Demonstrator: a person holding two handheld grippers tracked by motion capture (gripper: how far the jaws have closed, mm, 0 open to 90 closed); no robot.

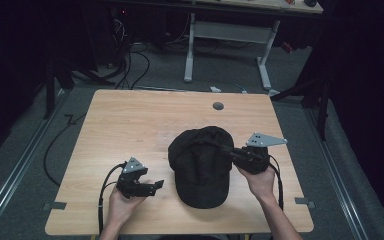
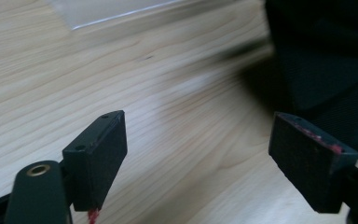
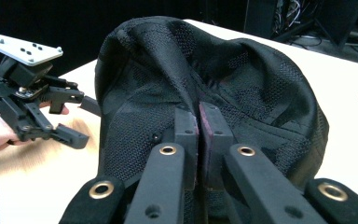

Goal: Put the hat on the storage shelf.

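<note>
A black cap (image 1: 201, 165) lies mid-tabletop (image 1: 125, 120), its crown fabric already pinched in the clenched right claw (image 3: 198, 126); the left claw (image 2: 200, 158), spread wide beside it, has yet to grip.

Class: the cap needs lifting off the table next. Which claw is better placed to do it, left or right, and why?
Right. The right claw is shut on the cap, pinching its fabric. The left claw is open beside the cap over bare table, holding nothing.
</note>
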